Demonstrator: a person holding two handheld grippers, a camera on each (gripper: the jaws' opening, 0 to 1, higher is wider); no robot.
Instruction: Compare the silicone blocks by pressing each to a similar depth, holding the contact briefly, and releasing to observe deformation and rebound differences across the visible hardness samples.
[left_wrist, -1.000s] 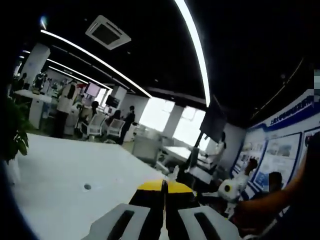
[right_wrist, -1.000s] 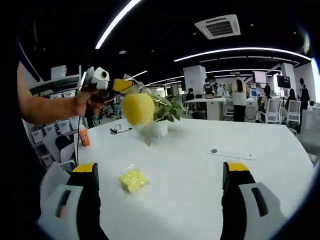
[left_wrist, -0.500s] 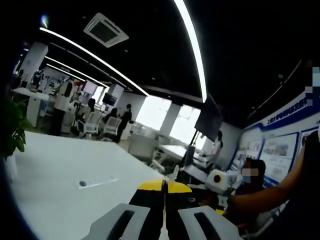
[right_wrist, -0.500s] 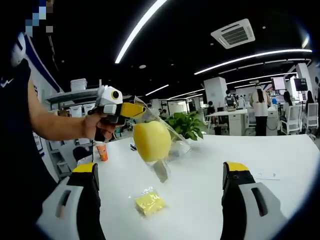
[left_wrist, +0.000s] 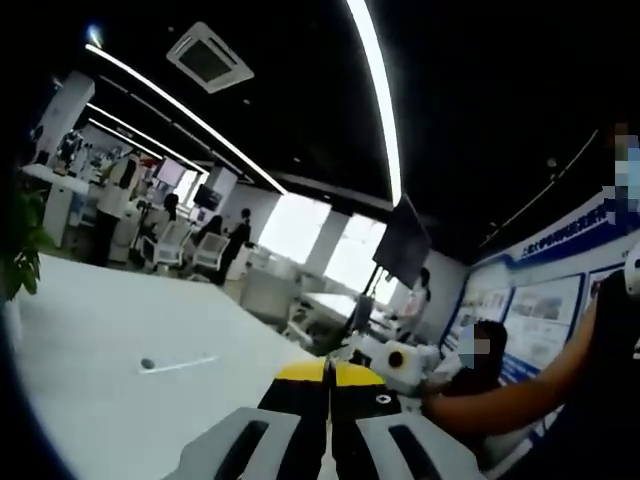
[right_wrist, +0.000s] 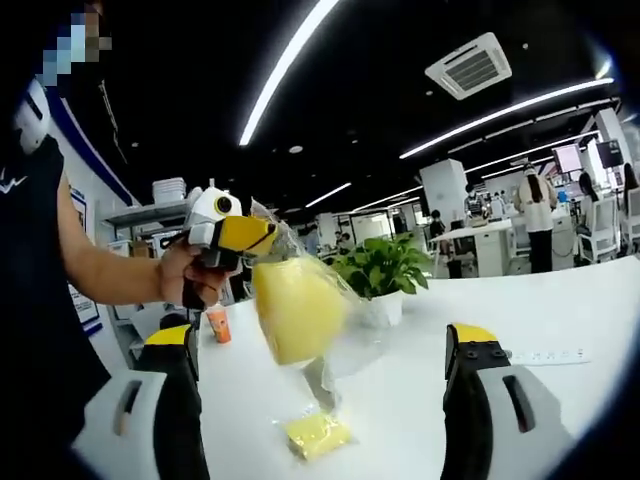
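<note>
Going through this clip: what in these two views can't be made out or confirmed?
- Right gripper view: how the left gripper grips the bagged yellow block; crinkled clear plastic hides the contact.
- Right gripper view: the small yellow block on the table is too small to judge hardness.
- Left gripper view: the left gripper looks shut, but the bag sits out of frame.

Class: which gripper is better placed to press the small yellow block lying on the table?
Right. The right gripper is open above the yellow block, while the left gripper is shut on a bagged yellow block, held aloft.
</note>
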